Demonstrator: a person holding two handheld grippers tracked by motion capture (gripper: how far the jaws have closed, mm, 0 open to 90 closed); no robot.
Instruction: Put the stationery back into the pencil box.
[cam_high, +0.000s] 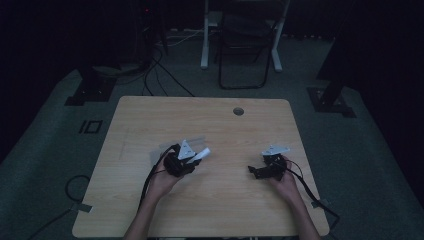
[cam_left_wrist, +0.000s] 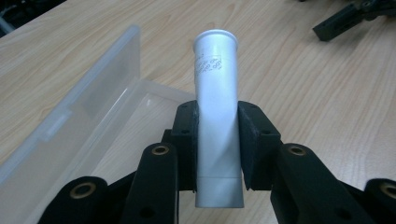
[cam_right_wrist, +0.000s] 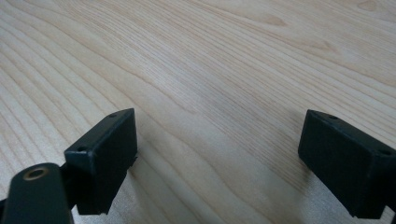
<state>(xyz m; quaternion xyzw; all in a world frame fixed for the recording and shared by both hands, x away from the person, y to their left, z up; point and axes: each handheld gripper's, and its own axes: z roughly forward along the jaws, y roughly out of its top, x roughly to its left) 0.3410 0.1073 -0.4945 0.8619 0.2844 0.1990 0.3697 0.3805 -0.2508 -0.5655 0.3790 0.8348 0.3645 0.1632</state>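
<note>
My left gripper (cam_left_wrist: 217, 140) is shut on a white tube (cam_left_wrist: 216, 107), which sticks out past the jaws with its flared end away from me. From above, the white tube (cam_high: 201, 155) points right from the left gripper (cam_high: 192, 161) at mid-table. An open clear plastic box (cam_left_wrist: 84, 126) lies on the wood just beneath and to the left of the tube; from above it is faint (cam_high: 167, 146). My right gripper (cam_right_wrist: 224, 154) is open, jaws wide apart over bare wood, held low at the table's right (cam_high: 252, 170).
The wooden table (cam_high: 210, 120) has a round cable hole (cam_high: 238, 111) near its far edge. Cables trail from both grippers off the near edge. A folding chair (cam_high: 245, 45) and stand legs are on the dark floor beyond the table.
</note>
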